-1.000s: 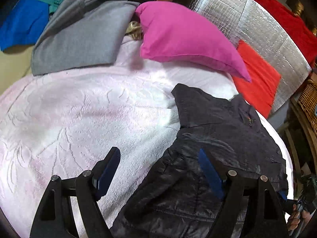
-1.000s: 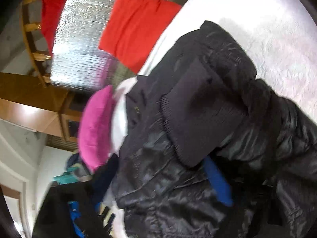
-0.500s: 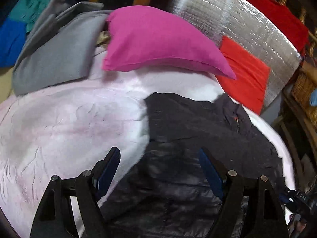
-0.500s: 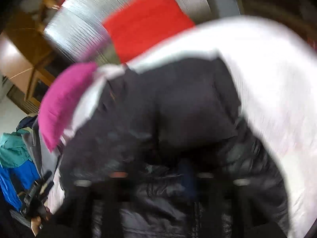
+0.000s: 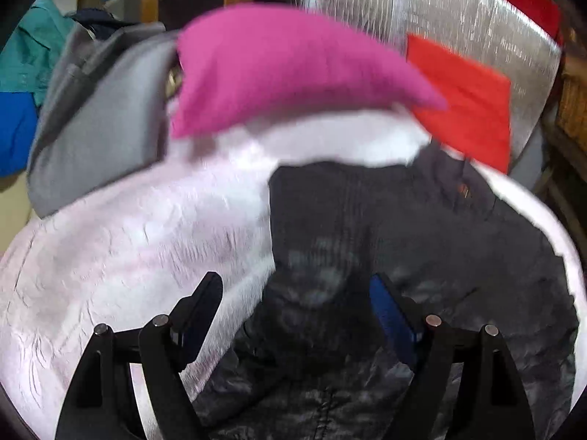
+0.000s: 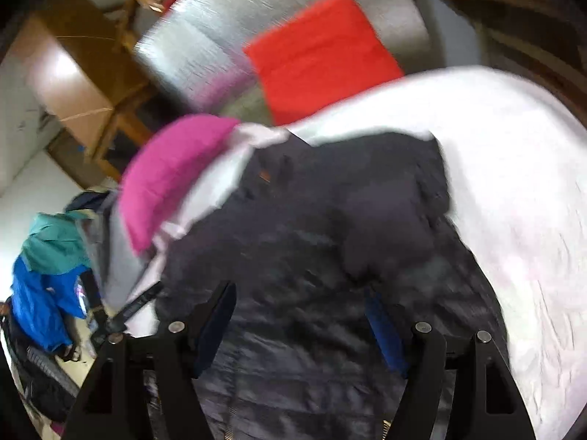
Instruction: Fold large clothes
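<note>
The black puffer jacket (image 5: 422, 256), soft, bulky and probably slippery, lies on the bed's pale blanket (image 5: 128, 238) below the pink pillow (image 5: 286, 69), best pinched at hem or cuff, while left tongs (image 5: 293, 311) gape empty and right tongs (image 6: 301, 326), just widened, hold nothing.

Both views are smeared by motion blur, the right wrist one more so. The pink pillow (image 5: 293, 69) has soft, streaked edges, and the weave of the black jacket (image 6: 312, 256) dissolves into smudges. The light is soft, indoor and fairly bright, with no hard shadows. The silver foil panel (image 5: 477, 18) at one o'clock glints with streaky glare. The white bedspread (image 6: 513, 183) washes out near three o'clock. Fisheye bending curves everything, and dark vignette fills the corners.
</note>
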### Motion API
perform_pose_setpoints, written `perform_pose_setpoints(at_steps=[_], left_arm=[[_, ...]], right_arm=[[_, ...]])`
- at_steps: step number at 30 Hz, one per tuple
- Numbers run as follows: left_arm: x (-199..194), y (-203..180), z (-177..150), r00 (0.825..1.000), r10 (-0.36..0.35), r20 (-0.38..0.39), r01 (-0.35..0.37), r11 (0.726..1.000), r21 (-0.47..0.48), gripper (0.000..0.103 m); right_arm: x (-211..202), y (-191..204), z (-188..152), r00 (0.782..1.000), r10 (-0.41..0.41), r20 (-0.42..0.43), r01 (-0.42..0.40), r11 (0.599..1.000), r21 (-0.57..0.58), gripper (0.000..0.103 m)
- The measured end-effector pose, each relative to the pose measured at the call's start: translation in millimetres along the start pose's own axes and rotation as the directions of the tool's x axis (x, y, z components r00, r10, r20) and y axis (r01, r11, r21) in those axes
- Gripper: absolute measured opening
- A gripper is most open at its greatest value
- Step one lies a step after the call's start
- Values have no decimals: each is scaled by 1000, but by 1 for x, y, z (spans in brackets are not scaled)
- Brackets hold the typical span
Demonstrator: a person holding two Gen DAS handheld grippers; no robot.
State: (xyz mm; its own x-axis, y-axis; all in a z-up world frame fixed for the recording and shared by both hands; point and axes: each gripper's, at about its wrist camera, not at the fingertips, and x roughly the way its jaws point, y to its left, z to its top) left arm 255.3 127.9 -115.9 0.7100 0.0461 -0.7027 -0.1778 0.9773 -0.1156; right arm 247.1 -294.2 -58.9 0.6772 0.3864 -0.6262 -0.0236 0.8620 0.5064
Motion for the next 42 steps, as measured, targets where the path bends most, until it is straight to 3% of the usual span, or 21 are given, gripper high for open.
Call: perform_pose_setpoints(at_steps=[4,6,8,10,13,18,20,23,25,29,31,32,34,36,39,42], left_arm=[[21,-5,-5,996,27,-81,-24,999,38,84],[32,-6,-11,993,58,-106,-51,997,65,84],[38,-4,-18,993,46,-105,-39,997,68,85],[38,-3,-20,994,41,-102,-34,997,68,87],[28,-2,-15,994,43,-98,-37,998,60,86],[7,-2,-11,999,33,-2,-33,998,46,86],[20,-1,-15,997,47,-69,-43,998,46,86],[31,14,-22,991,-32,-133,29,999,-27,86],[20,27,-19,992,-76,-98,68,994,-88,86],[4,51,-12,997,-74,-17,70,985,-159,86],[21,53,-14,995,-31,-97,17,990,-142,86],[32,54,-15,989,-29,-143,10,991,-132,86],[38,55,-17,985,-39,-166,15,989,-147,86],[29,55,-14,989,-29,-142,8,989,-150,86],[6,54,-9,999,-19,-47,12,989,-146,86],[1,43,-9,999,-45,-23,42,993,-111,86]], right_arm=[[28,10,18,999,33,8,-33,999,-8,77],[60,-1,22,999,18,-36,-18,1000,12,77],[86,-21,16,994,-26,-107,32,998,62,76],[103,-41,9,988,-18,-154,37,992,120,74],[97,-37,15,991,-6,-135,22,992,121,74],[82,-18,34,998,-14,-60,17,999,47,75],[94,-24,35,995,-50,-82,54,997,50,76],[115,-46,25,986,-63,-155,77,993,90,76],[113,-43,26,989,-57,-137,67,995,69,76],[98,-33,32,995,-31,-93,35,998,52,76],[95,-28,29,996,-34,-80,36,999,35,78],[105,-30,25,991,-72,-113,74,997,20,79],[116,-36,20,984,-80,-158,86,996,27,79],[108,-32,22,989,-73,-127,77,997,29,79],[93,-26,28,995,-40,-91,42,999,22,79],[87,-25,27,997,-26,-73,27,999,17,79]])
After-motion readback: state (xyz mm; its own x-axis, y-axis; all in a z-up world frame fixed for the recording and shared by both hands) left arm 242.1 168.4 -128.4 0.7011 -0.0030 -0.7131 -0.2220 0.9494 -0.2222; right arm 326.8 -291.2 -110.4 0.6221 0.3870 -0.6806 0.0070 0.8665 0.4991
